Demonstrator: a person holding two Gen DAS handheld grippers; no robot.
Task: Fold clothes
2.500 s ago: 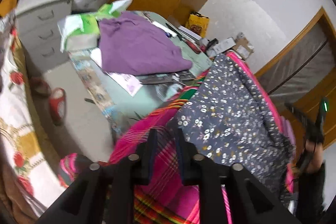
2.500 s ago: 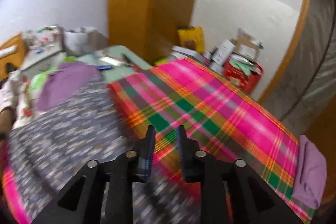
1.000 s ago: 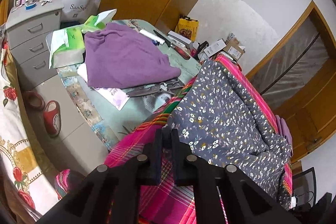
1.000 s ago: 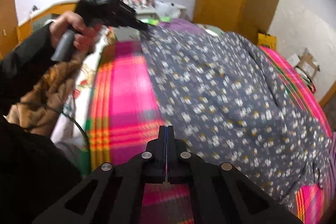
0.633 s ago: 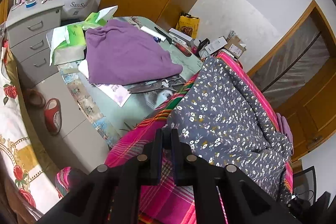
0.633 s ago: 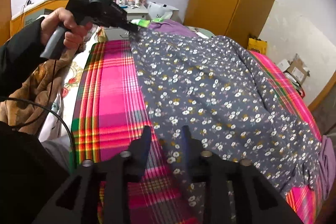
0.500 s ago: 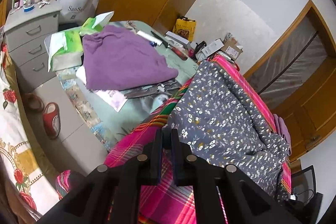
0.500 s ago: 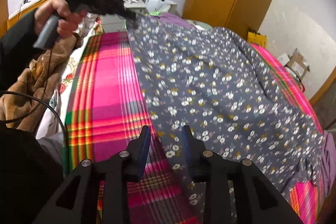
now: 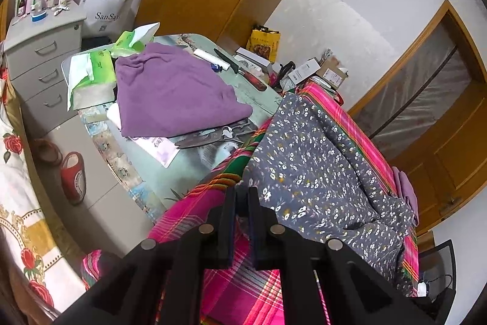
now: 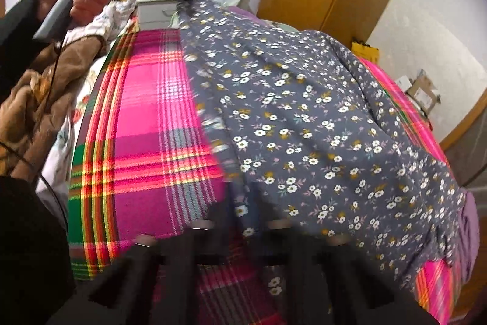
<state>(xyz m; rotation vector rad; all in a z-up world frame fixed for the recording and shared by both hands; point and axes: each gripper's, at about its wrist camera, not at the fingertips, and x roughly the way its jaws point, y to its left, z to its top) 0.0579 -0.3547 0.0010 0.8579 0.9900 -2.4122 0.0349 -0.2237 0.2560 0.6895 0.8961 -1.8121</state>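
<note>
Spread over the pink plaid cloth [image 10: 146, 118]: a grey floral garment [image 10: 304, 127], long axis running from the near edge away toward the purple towel [image 9: 170, 93] on the side table [image 9: 182, 163]. Left gripper [image 9: 242, 197] clenched on its far corner, lifted a little (clearly seen from the right wrist too). Right gripper [image 10: 240, 215] blurred, having just been closing its jaws, now pinching the near edge of that fabric.

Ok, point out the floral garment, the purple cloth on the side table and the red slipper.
floral garment [image 9: 319, 172]: left wrist view, middle of the spread fabric.
purple cloth [image 9: 170, 93]: left wrist view, its flat centre.
red slipper [image 9: 74, 175]: left wrist view, its upper.
</note>
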